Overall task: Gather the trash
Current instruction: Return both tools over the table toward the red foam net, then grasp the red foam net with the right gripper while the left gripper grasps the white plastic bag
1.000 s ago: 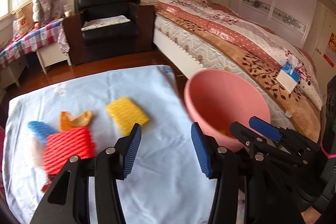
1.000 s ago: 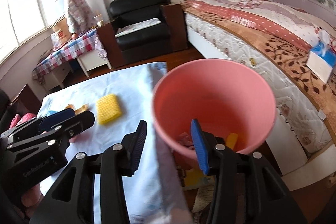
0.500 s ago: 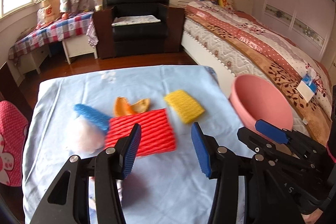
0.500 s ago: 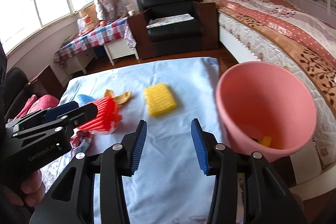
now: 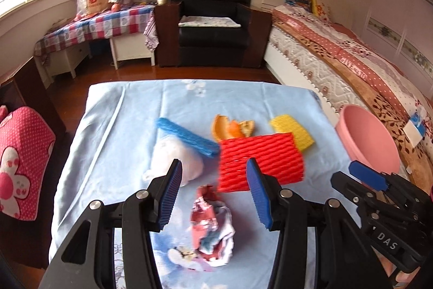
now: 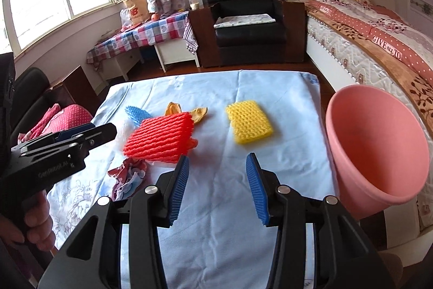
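The left gripper [image 5: 213, 192] is held level with its jaws spread wide and nothing between the blue pads. The right gripper [image 6: 216, 187] sits beside it, jaws equally wide and empty. Bare fingers [image 6: 38, 232] of the person's left hand wrap the left gripper's handle.

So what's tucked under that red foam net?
The red foam net overlaps the orange peel, the yellow foam net and a blue one. Anything fully beneath it is hidden.

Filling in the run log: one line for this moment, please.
left claw: open, empty | right claw: open, empty | red foam net: on table | pink bin: right
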The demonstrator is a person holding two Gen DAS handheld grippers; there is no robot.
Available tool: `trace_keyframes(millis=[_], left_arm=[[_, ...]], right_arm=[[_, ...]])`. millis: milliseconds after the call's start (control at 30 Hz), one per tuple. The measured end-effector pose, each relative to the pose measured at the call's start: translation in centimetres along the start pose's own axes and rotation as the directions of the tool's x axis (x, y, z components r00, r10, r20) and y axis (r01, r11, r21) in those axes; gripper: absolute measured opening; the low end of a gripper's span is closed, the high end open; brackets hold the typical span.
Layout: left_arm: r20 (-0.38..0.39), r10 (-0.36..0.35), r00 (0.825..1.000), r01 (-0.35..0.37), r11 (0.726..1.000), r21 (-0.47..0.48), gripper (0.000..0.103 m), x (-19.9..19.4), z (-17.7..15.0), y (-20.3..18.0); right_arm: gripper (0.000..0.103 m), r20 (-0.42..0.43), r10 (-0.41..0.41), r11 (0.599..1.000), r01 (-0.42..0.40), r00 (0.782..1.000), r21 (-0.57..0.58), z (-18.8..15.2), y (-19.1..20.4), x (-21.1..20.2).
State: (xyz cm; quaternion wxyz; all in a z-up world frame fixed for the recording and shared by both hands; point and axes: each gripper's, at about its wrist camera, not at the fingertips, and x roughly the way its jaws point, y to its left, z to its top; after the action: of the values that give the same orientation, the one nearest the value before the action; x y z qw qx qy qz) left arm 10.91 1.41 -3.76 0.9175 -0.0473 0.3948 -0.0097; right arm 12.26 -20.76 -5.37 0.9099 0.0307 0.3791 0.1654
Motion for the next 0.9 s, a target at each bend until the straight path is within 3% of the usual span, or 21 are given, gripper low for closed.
trace_keyframes(millis=[500,900], left_arm=[[-0.034,0.015,0.999,-0.016,1.0,-0.026,0.049,1.1,-0.8,2.8],[-0.046,-0.041,0.998,0.039,0.998,-0.049,0.049,1.1,-2.3,6.8]], right_arm=[[0.045,-0.03,0.022,0.998,-0.024,0.999,-0.05,0.2,2.3,1.2],[0.045,-0.039,0.035,0.997,-0.037,0.999,-0.065,0.4,3.8,1.9]])
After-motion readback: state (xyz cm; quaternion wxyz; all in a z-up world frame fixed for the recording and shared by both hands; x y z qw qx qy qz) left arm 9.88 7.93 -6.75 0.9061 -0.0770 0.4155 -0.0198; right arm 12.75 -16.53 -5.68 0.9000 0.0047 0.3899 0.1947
